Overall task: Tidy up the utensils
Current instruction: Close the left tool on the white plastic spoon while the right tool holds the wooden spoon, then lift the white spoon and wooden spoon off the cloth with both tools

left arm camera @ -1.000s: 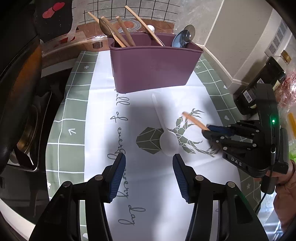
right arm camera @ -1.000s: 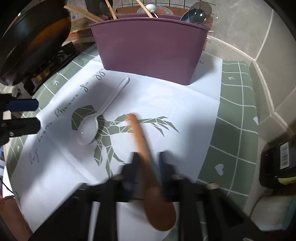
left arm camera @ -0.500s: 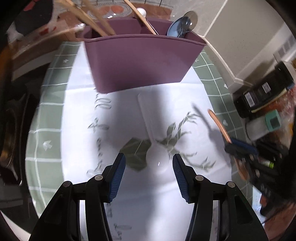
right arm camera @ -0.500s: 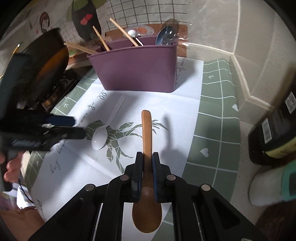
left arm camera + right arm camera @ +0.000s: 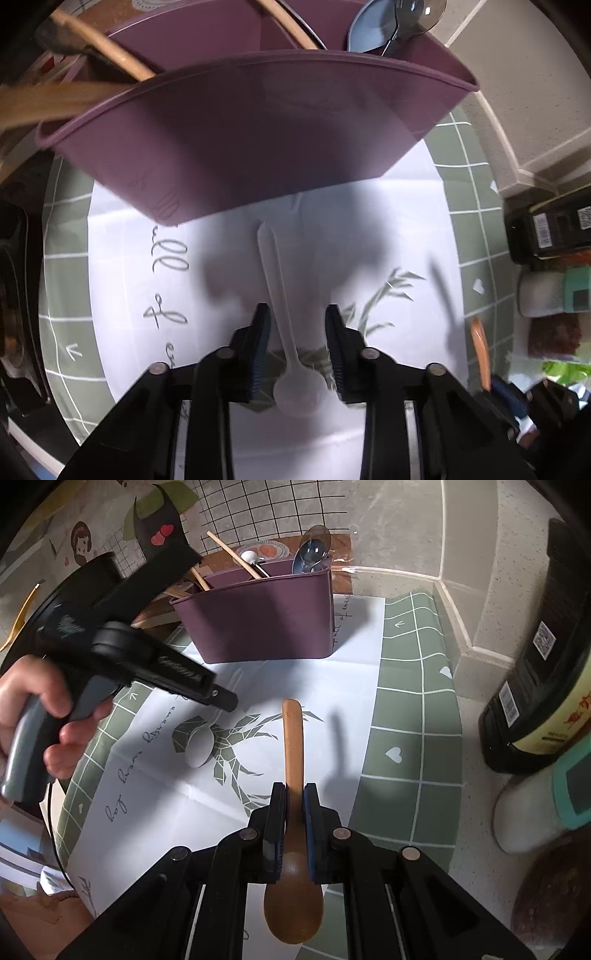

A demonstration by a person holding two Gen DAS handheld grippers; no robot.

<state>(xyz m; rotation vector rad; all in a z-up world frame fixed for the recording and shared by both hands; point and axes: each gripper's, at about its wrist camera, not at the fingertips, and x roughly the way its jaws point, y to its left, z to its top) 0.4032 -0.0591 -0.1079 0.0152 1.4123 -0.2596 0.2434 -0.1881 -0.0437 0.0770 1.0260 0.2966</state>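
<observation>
On the green-checked mat (image 5: 469, 206) we see a white plastic spoon (image 5: 284, 332) lying lengthwise, handle toward the purple caddy (image 5: 258, 129), its blurred bowl between our left gripper (image 5: 297, 343)'s closing jaws. Our right gripper (image 5: 294, 827) clamps a wooden spoon (image 5: 293, 760), handle pointing forward.

Utensil caddy (image 5: 258, 624): plum purple. Mat (image 5: 413, 709) on the surface: sage green w/ white grid, hearts & arrows at its edges; white centre panel w/ green geometric deer + grey script. Plastic spoon (image 5: 284, 332): translucent white. Wooden spoon (image 5: 293, 812): warm brown. Left claw (image 5: 297, 347) & right claw (image 5: 294, 830): black w/ blue pads. Bottle (image 5: 546, 672) by the surface's right edge: dark, yellow label.
</observation>
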